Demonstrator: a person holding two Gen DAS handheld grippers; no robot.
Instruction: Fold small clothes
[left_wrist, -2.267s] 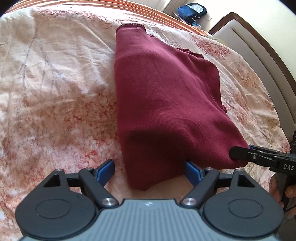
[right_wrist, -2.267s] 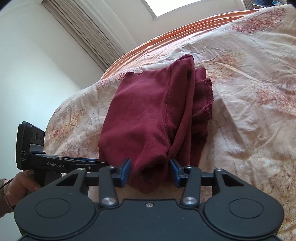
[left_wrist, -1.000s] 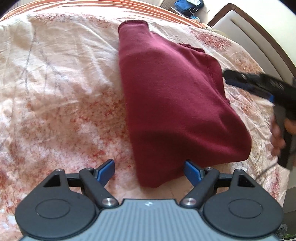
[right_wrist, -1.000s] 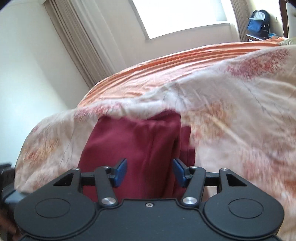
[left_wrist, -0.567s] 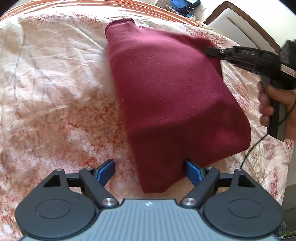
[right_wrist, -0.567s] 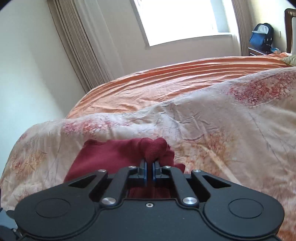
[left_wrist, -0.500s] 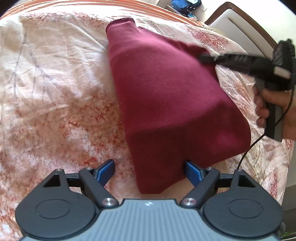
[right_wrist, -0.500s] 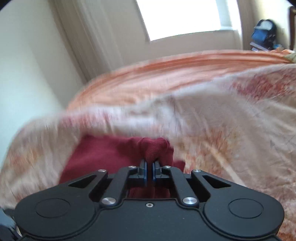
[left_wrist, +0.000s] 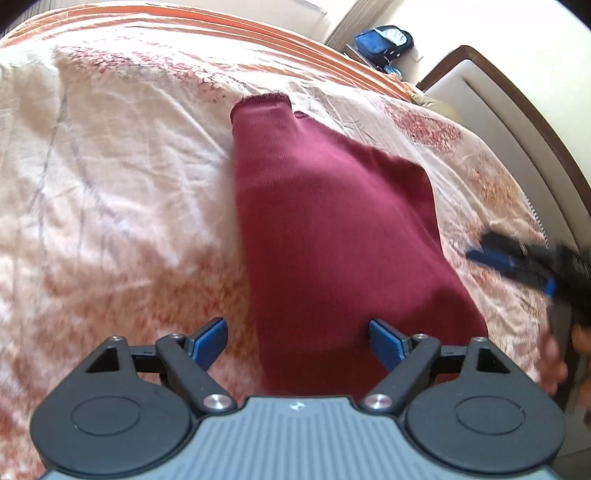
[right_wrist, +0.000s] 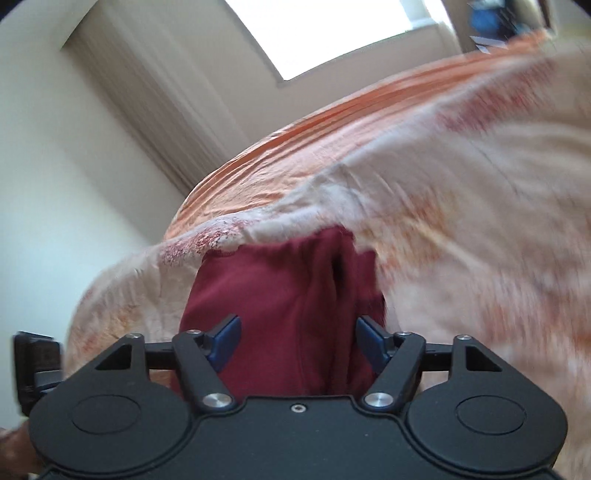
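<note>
A folded maroon garment (left_wrist: 332, 240) lies flat on the floral bedspread (left_wrist: 110, 166). My left gripper (left_wrist: 297, 336) stands open over its near end; the left pad is clear of the cloth. In the left wrist view my right gripper (left_wrist: 509, 262) is a blur off the garment's right edge, held by a hand (left_wrist: 554, 365). In its own view the right gripper (right_wrist: 297, 334) has its jaws opening, with the maroon garment (right_wrist: 288, 295) below and between them and the pads not pressing it. The left gripper's body (right_wrist: 37, 365) shows at the left edge.
A padded headboard (left_wrist: 517, 122) with a dark wood frame runs along the right. An orange striped sheet (left_wrist: 221, 22) covers the far end of the bed. A blue bag (left_wrist: 384, 40) sits beyond it. A window (right_wrist: 332, 33) and curtain (right_wrist: 166, 110) stand behind.
The right gripper, shut on a pinch of the garment's edge half a second ago, has let go, opened and drawn back to the right. The garment has shifted slightly in the left wrist view.
</note>
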